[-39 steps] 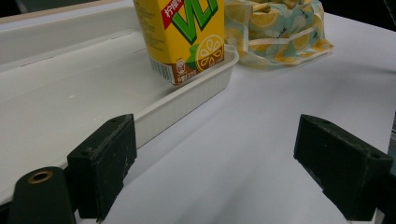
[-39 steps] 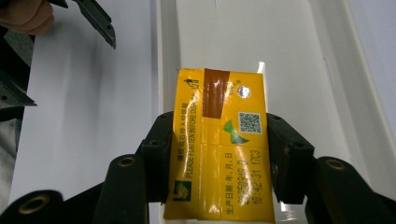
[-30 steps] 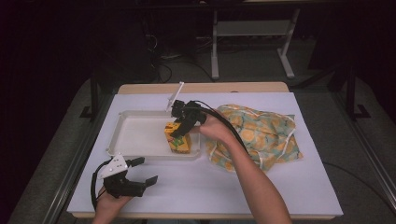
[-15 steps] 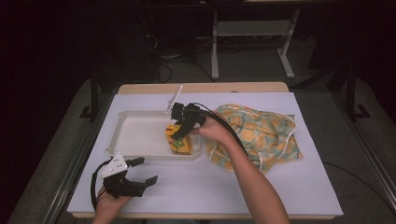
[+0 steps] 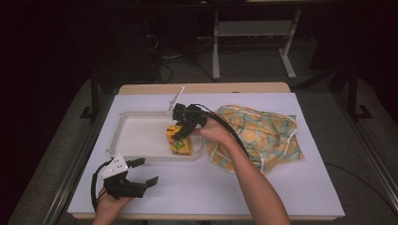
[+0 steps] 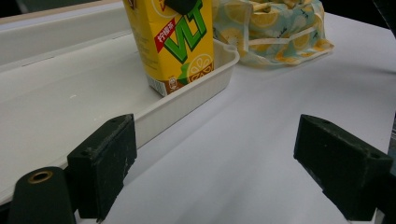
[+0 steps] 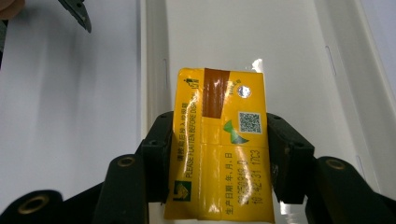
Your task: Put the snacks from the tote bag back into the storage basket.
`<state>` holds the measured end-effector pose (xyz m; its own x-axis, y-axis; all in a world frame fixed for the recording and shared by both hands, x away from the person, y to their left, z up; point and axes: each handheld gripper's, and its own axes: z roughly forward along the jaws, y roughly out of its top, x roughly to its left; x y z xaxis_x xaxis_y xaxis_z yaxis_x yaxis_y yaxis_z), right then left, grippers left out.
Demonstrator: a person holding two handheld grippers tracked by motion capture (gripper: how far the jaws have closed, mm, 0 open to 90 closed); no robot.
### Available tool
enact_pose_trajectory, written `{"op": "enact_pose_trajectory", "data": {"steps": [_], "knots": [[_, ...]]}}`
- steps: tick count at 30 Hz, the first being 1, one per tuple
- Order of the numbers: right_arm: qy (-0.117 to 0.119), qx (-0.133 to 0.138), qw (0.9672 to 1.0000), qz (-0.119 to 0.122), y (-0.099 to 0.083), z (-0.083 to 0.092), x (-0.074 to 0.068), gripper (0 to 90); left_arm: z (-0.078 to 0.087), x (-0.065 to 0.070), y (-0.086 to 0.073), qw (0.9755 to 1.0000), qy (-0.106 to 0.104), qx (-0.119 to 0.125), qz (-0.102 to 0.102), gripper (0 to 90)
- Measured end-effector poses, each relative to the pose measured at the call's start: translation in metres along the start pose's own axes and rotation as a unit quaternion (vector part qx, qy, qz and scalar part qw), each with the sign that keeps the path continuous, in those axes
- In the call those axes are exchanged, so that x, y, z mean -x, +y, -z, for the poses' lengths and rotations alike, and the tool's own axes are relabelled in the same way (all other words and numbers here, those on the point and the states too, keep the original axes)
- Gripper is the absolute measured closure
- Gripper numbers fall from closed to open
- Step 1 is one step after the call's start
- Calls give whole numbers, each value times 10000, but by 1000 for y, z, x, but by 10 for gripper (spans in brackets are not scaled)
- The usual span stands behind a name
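Observation:
A yellow VLT lemon tea carton [image 5: 180, 143] stands upright in the near right corner of a white tray [image 5: 136, 133]. My right gripper [image 5: 180, 133] reaches down from above and is shut on the carton's top, one pad on each side. In the right gripper view the carton [image 7: 219, 144] is pressed between the jaws of my right gripper [image 7: 219, 156], with the tray [image 7: 289, 46] below. My left gripper [image 5: 148, 171] rests open on the white table cover in front of the tray. In the left gripper view my left gripper [image 6: 219, 163] has nothing between its jaws, and the carton [image 6: 170, 42] is ahead.
A crumpled cloth bag with a lemon print [image 5: 263, 136] lies right of the tray, also seen as the bag [image 6: 271, 18]. The tray's rim [image 6: 187, 100] stands just ahead of my left gripper. Bare white cover stretches along the table's front edge [image 5: 211, 216].

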<state>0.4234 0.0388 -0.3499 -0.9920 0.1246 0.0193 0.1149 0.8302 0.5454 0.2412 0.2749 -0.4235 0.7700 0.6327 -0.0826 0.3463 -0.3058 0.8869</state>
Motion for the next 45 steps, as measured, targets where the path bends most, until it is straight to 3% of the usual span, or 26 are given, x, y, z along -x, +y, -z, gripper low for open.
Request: {"op": "enact_pose_trajectory", "data": {"steps": [25, 45], "knots": [[196, 50, 9998, 43, -10, 1, -3, 476, -1, 1, 0, 10000, -11, 38, 62, 131], [200, 13, 9997, 136, -12, 2, -7, 467, -1, 1, 0, 10000, -12, 16, 59, 131]]}}
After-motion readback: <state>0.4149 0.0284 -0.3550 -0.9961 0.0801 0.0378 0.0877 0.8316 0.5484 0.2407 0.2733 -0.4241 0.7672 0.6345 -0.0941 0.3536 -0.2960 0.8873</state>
